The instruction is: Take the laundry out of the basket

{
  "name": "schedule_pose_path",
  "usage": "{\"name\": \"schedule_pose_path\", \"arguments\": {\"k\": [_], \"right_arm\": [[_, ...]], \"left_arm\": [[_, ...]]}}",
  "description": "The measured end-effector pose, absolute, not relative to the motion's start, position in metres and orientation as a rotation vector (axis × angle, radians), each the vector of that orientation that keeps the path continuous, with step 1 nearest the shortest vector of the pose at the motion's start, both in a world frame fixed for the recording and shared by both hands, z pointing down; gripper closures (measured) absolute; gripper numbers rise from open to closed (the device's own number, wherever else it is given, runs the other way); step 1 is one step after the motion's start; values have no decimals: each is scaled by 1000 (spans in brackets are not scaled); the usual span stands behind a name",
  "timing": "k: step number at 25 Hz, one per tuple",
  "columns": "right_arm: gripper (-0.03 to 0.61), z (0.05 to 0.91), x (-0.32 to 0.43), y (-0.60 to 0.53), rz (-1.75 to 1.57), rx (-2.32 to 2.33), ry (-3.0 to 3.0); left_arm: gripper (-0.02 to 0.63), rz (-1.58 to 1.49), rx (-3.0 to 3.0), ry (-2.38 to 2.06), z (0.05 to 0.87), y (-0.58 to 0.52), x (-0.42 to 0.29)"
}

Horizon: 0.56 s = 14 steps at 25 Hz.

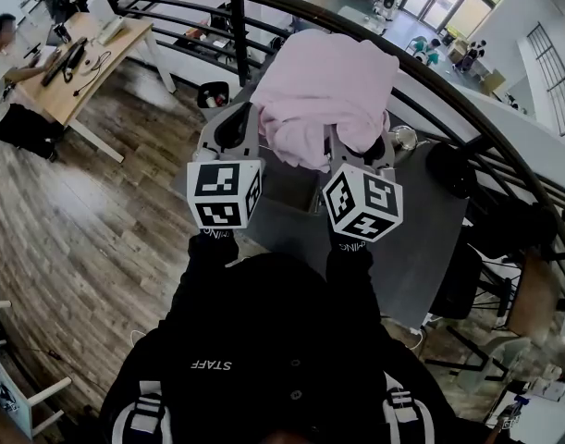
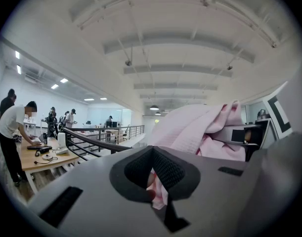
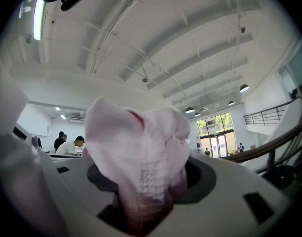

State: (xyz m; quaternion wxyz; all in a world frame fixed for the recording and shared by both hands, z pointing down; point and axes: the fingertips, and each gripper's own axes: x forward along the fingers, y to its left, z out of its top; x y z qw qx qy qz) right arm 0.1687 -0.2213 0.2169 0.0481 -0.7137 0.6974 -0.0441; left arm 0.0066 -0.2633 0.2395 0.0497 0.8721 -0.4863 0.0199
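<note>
Directly ahead of both grippers ran a dark curved railing (image 1: 430, 72), and a grey table (image 1: 421, 239) lay below them. Pink cloth (image 1: 328, 95) was bunched just in front of the two grippers and between them, held up above the table. Right gripper (image 1: 356, 151) was clamped on a thick wad of the cloth, jaws partly apart round it. Left gripper (image 1: 234, 128) was pinched nearly closed on a thin fold of the same cloth.

Grey table (image 1: 421, 248); at its far corner, seemingly on it, a dark rounded thing (image 1: 450, 168).
</note>
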Motion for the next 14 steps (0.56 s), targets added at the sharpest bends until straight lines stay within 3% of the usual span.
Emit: {"name": "schedule_pose_path", "arguments": {"k": [14], "right_arm": [[298, 218, 167, -218, -127, -2177, 2142]], "left_arm": [[612, 53, 2650, -1479, 241, -261, 7]]}}
